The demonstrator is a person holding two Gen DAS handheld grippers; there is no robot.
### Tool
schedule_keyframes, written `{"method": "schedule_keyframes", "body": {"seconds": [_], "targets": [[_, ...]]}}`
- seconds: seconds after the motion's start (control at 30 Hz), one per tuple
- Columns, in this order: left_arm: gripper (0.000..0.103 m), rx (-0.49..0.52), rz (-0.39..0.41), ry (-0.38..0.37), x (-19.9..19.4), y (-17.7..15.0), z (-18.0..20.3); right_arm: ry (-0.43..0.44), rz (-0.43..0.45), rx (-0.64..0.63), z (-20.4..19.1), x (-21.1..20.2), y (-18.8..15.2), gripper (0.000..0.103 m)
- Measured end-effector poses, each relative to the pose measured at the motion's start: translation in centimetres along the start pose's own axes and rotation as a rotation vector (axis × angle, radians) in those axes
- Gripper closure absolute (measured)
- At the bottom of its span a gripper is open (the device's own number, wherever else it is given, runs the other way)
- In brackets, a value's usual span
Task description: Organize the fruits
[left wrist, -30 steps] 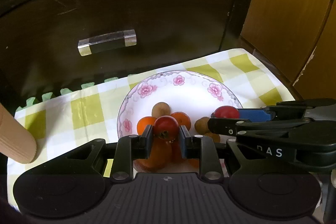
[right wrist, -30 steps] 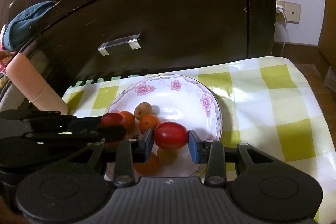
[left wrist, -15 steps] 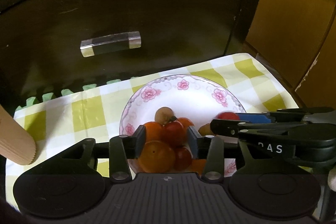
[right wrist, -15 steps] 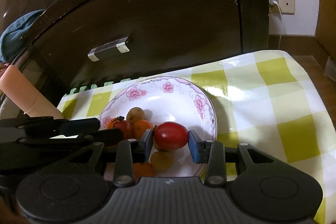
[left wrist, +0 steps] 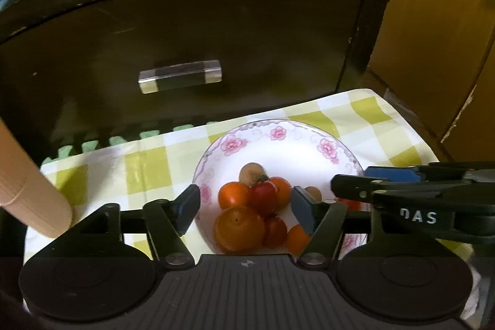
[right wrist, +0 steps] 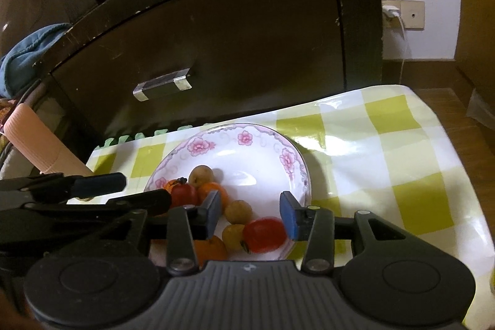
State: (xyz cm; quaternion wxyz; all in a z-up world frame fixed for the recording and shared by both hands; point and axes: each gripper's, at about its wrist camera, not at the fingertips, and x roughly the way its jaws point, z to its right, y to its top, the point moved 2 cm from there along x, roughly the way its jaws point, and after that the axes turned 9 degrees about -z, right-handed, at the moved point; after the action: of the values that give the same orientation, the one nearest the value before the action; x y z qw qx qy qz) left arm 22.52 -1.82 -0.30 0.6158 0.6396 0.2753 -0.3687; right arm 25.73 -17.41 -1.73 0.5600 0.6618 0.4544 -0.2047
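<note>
L gripper [left wrist: 243, 207] hung over the flowered plate [left wrist: 297, 135] w/ jaws opening, pads clear of the red tomato [left wrist: 263, 198] that sat on the fruit pile betw. them, so nothing held; prob. a release onto the heap. R gripper [right wrist: 250, 211] was also opening, its pads apart from the bigger red tomato [right wrist: 264, 234] lying at the plate's near rim beside two brown fruits. All fruit sat gathered on the plate, on the checked cloth [right wrist: 386, 150].

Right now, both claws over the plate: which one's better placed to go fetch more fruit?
Probably right. Right claw sits by the plate rim with open cloth beside it; left claw is opening over the pile.
</note>
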Motion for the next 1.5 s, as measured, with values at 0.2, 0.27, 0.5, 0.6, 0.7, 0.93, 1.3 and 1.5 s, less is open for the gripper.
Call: {"method": "schedule_keyframes", "body": {"seconds": [0.2, 0.27, 0.5, 0.6, 0.7, 0.93, 1.3, 1.5], "targets": [[0.018, -0.025, -0.008, 0.020, -0.9, -1.0, -0.2, -0.033, 0.005, -0.022, -0.5, -1.5, -1.1, 0.061], [0.017, -0.028, -0.014, 0.029, -1.1, -1.4, -0.1, -0.033, 0.003, -0.016, -0.6, -2.1, -1.6, 0.060], [0.006, -0.027, -0.007, 0.082, -2.5, -3.2, 0.2, -0.047, 0.005, -0.007, -1.0, -4.2, -3.6, 0.057], [0.000, -0.031, 0.012, 0.100, -3.5, -4.1, 0.4, -0.047, 0.008, 0.009, -1.1, -5.1, -4.6, 0.056], [0.000, -0.030, 0.012, 0.115, -4.4, -5.1, 0.7, -0.044, -0.008, 0.023, -1.2, -5.7, -5.9, 0.056], [0.000, -0.068, -0.016, 0.108, -5.8, -7.8, 0.5, -0.049, 0.003, 0.047, -1.5, -8.5, -9.0, 0.056], [0.000, -0.068, -0.076, 0.114, -7.6, -11.7, 1.5, -0.035, -0.034, 0.065, -3.1, -10.5, -13.7, 0.055], [0.000, -0.070, -0.077, 0.124, -8.7, -13.1, 1.7, -0.046, -0.049, 0.084, -3.5, -11.3, -15.3, 0.055]]}}
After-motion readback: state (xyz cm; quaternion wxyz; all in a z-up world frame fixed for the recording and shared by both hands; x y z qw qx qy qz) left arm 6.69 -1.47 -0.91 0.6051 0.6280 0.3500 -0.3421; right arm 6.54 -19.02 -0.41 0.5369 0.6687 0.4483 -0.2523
